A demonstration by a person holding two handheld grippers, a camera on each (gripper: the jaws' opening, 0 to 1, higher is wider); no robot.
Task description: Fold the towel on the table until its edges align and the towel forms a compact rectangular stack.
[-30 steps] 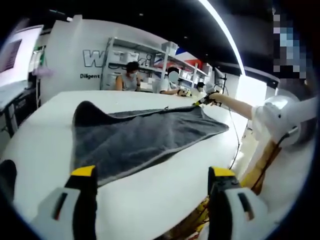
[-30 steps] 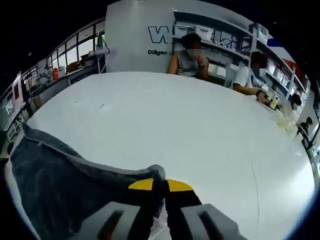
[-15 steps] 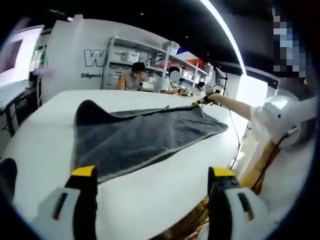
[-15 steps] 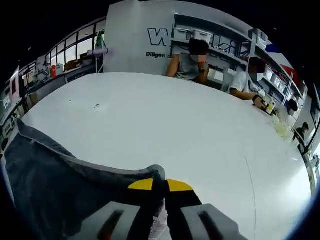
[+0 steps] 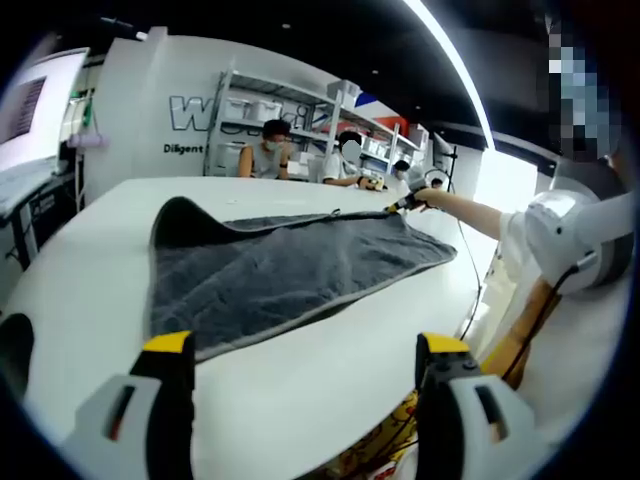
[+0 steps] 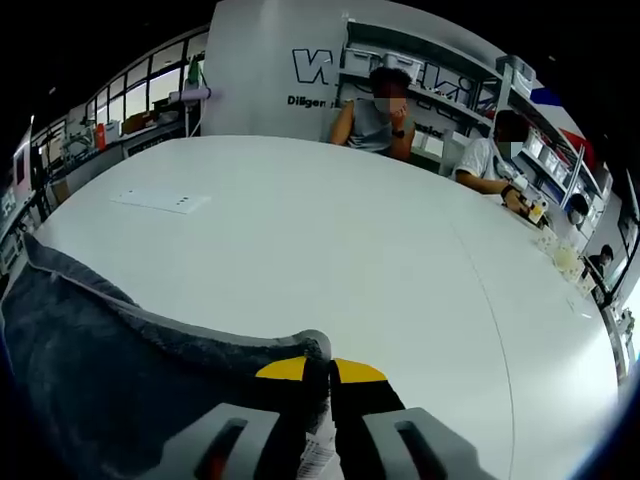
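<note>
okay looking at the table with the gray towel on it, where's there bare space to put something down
Most of the white table beyond the right gripper is bare, from the towel's edge out to the seated people; one flat white sheet lies at its left. There is also a bare strip between the towel and the open left gripper.
</note>
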